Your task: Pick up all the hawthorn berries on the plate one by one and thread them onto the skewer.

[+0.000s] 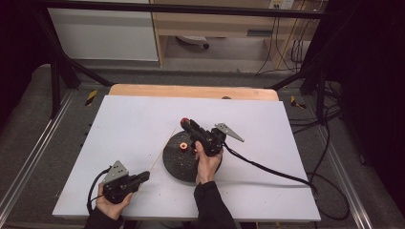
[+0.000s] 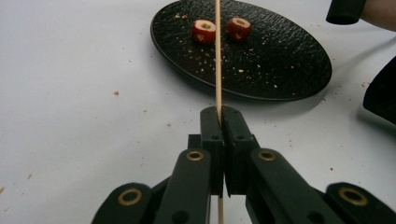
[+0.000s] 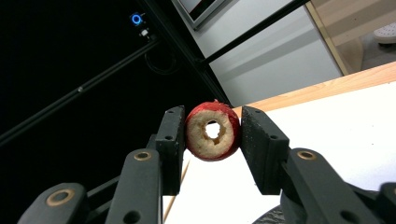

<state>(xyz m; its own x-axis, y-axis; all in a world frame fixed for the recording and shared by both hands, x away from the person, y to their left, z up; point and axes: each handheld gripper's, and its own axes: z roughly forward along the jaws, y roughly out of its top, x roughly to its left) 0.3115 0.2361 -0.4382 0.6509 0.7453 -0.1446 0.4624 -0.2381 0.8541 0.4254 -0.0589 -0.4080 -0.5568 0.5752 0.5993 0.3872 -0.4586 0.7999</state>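
A white table [image 1: 143, 119] carries everything here, its far edge showing a strip of bare wood. Fine crumbs are scattered over the white surface ahead of the left tool.

A round black plate [image 1: 174, 160] with a rough, pebbled surface lies directly below the right tool and ahead of the left tool, off to its right. Crumbs dot the plate.

The right tool [image 1: 185, 123], held in the person's right hand [image 1: 207, 162], is raised above the plate and points away from the person and up. Its jaws are pressed against a cored red fruit slice [image 3: 213, 131], one jaw on each side of the red skin. The pale cut face with its round central hole looks back along the tool. A black cable trails from this tool across the table to the right.

The left tool [image 1: 144, 176], held in the person's left hand [image 1: 112, 202], sits low near the table's near edge, pointing toward the plate. Its jaws are pressed together on a thin wooden skewer [image 2: 218, 60], which runs straight out from between them and over the plate.

In the left gripper view, two more red fruit pieces [image 2: 204, 31] lie on the plate beyond the left tool, one on each side of the skewer's line, each showing a pale cored centre.
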